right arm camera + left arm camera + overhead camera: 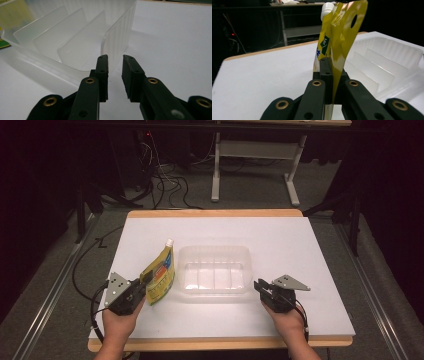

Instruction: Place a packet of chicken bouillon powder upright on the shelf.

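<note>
High view: left hand-held gripper (141, 290) clamps yellow pouch (161, 276) — right hand-held gripper (261, 288) parted, probably touching nothing.

Dim room, grey carpet floor (45, 285), white-legged desk (255, 150) behind, tangled cables (165, 180).

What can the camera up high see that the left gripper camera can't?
High view alone: the right gripper, open beside the clear tub, both hands, the table's wooden edge and the grey floor. Left gripper view alone: its black jaws up close, shut on the yellow pouch, plus the pouch's hang hole and the tub's inner dividers. Both: the pouch with its white cap, the tub and the white tabletop.
</note>
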{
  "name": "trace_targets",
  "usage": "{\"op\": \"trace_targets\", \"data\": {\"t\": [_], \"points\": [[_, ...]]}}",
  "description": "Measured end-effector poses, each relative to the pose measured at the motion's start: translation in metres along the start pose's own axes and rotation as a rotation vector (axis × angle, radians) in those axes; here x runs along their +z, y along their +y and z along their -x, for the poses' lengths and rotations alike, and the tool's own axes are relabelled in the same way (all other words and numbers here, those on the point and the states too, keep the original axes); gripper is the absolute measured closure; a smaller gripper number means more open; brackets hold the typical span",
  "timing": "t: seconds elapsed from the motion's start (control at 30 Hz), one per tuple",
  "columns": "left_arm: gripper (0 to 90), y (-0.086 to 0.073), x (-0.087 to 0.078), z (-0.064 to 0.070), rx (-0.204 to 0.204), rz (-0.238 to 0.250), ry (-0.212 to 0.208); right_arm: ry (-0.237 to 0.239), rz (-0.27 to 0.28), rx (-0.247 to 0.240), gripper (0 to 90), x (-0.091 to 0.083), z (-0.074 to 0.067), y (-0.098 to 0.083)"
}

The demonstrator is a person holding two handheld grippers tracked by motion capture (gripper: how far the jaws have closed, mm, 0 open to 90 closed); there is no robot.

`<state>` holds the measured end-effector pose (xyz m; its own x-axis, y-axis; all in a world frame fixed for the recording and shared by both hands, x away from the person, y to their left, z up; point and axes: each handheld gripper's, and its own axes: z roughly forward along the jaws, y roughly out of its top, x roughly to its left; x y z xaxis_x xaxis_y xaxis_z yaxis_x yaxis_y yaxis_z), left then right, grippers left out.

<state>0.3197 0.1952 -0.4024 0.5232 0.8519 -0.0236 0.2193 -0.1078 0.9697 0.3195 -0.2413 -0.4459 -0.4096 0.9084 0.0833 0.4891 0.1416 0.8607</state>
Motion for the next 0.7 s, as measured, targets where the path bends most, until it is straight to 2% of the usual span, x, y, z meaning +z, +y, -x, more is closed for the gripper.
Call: {"op": "trace_targets", "data": {"t": [0.13,0.23,0.33,0.4,0.63,0.7], "points": [[90.0,0.004,-0.003,0.0,-0.006,0.028,0.005,0.002,-0.002,-0.004,75.7,0.0,0.0,0.0],[90.0,0.016,-0.012,0.005,-0.011,0.09,-0.002,-0.002,0.0,-0.003,75.0,-0.001,0.002,-0.001],[90.0,0.022,-0.017,0.007,-0.017,0.11,-0.009,-0.002,0.001,0.006,74.6,-0.002,0.003,-0.001],[90.0,0.031,-0.024,0.01,-0.042,0.144,-0.018,-0.003,0.005,0.005,74.3,-0.003,0.004,-0.001],[90.0,0.047,-0.035,0.015,-0.067,0.199,-0.015,0.003,0.01,0.009,73.0,-0.004,0.005,-0.001],[90.0,0.054,-0.04,0.015,-0.089,0.235,-0.02,0.002,0.009,0.01,73.0,-0.004,0.005,-0.001]]}}
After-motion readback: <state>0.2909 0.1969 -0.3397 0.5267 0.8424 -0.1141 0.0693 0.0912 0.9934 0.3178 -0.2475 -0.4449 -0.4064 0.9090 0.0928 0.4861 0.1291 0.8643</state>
